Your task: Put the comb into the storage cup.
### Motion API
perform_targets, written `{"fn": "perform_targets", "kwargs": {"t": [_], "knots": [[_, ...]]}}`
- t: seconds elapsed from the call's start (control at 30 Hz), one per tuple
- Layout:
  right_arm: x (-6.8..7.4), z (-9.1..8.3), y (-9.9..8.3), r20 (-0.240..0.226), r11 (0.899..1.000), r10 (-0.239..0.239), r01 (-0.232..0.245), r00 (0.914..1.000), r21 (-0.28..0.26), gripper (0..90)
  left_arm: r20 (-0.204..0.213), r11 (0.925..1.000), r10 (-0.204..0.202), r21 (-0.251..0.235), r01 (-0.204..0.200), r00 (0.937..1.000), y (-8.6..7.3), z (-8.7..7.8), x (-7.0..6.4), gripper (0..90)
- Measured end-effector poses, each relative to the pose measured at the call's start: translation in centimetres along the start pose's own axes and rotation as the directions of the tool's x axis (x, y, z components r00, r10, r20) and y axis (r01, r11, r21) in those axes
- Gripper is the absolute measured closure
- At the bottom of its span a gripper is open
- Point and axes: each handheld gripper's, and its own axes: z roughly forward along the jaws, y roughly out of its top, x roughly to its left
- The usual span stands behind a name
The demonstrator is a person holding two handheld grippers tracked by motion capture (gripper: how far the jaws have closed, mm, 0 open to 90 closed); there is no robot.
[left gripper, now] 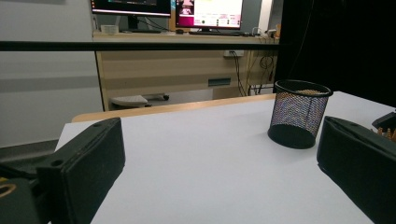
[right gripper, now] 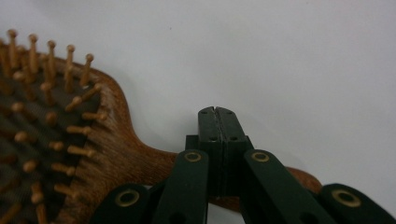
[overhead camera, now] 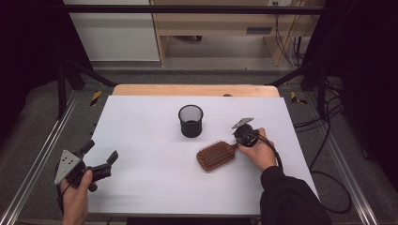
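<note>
A brown wooden paddle hairbrush lies bristles up on the white table, right of centre. My right gripper is at its handle end. In the right gripper view the jaws are pressed together with nothing between their tips, and the brush handle passes underneath them. A black mesh cup stands upright behind the brush. My left gripper is held near the table's front left, wide open and empty. In the left gripper view the gripper faces the mesh cup.
The white surface ends in a wooden strip at the far edge. Metal rails run along both sides of the table. Beyond it are a wooden desk with monitors, and cables on the floor at the right.
</note>
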Motion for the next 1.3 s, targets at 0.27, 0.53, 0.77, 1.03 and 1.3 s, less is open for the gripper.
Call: {"fn": "perform_targets", "kwargs": {"t": [0.27,0.53,0.77,1.03,1.3], "knots": [[0.2,-1.1,-1.9,-0.032,0.999,-0.008,0.009,0.9994,0.040,90.0,-0.001,1.0000,-0.001,-0.001,0.001,1.0000,0.0,0.0,0.1,1.4],[0.6,-2.3,-3.4,-0.079,0.999,0.019,-0.016,0.9967,0.041,90.0,-0.004,1.0000,0.000,0.001,0.000,1.0000,0.0,0.0,0.1,1.4],[1.7,-3.4,-4.3,-0.124,0.999,0.017,-0.011,0.9922,0.045,90.0,-0.004,1.0000,0.002,0.001,-0.002,1.0000,0.0,-0.1,0.1,1.4],[3.3,-4.1,-4.8,-0.162,0.999,0.017,-0.009,0.9866,0.047,90.0,-0.002,1.0000,0.004,0.004,-0.004,1.0000,0.0,0.0,0.1,1.4],[4.1,-4.5,-5.0,-0.181,0.998,0.033,-0.024,0.9829,0.050,90.0,0.000,1.0000,0.000,-0.001,0.000,1.0000,0.1,-0.1,0.1,1.4]]}}
